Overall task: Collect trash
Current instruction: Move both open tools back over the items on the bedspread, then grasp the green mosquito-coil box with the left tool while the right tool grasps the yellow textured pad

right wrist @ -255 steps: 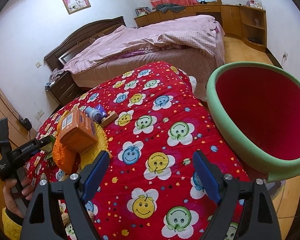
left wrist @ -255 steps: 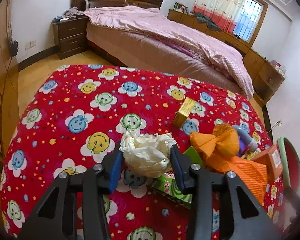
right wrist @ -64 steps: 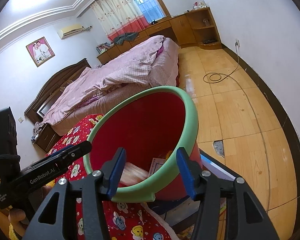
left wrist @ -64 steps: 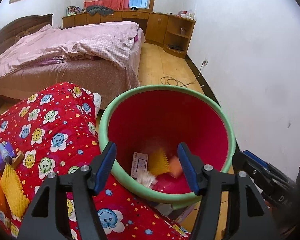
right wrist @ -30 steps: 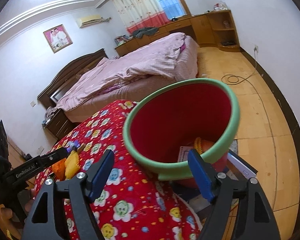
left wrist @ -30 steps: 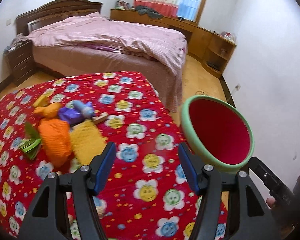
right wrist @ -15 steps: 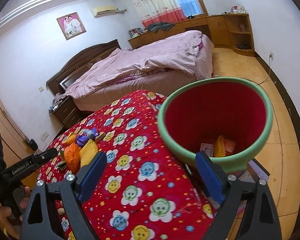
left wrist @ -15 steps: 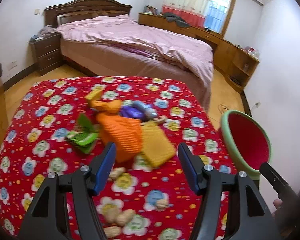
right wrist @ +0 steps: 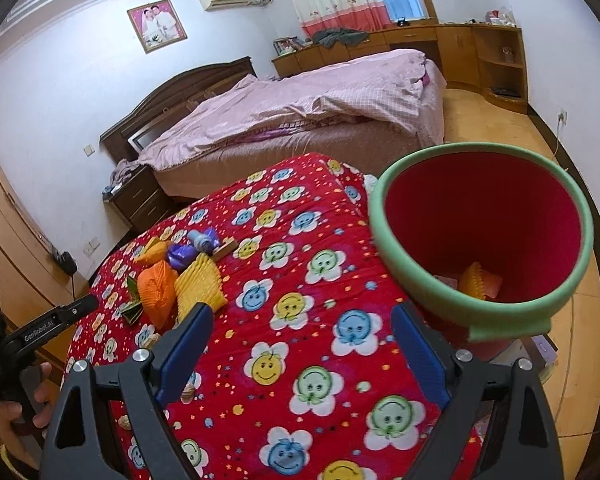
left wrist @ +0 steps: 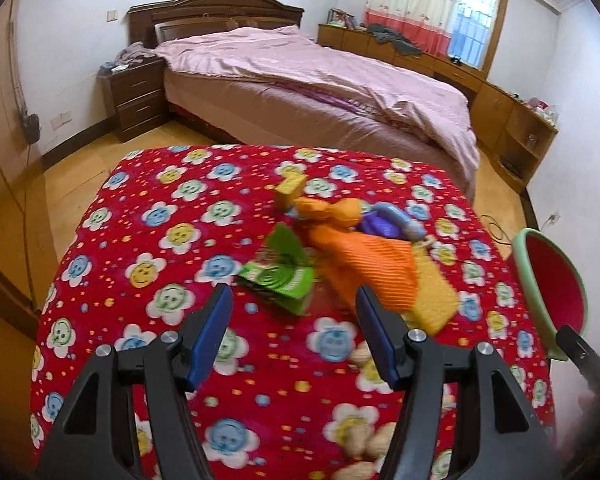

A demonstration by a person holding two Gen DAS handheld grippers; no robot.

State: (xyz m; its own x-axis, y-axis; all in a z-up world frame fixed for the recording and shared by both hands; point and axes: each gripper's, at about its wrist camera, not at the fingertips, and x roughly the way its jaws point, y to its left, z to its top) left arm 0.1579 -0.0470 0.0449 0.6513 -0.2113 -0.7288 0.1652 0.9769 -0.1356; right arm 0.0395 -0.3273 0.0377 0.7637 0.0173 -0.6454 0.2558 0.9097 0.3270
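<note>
The left gripper hangs over the desk with its blue-padded jaws parted and nothing between them, tilted down at the litter just ahead. The right gripper has just been opening its jaws; they now stand wide and empty above the red smiley-flower cloth that covers the desk.

Just beyond the left gripper lies a flattened green cardboard box. Touching it on the right is a crumpled orange ribbed foam sleeve, and against that a yellow ribbed foam sleeve. Behind them sit a purple wrapper with a pale blue bottle and, further back, a small yellow box. A few peanut shells lie on the cloth near the left gripper's right finger.

At the desk's right edge stands the red bin with a green foam rim, close to the right gripper. Inside it lie a yellow ribbed piece and some orange and pale scraps.

A person's hand grips the left tool's handle at the far left of the right wrist view. Behind the desk is a bed with a pink quilt.
</note>
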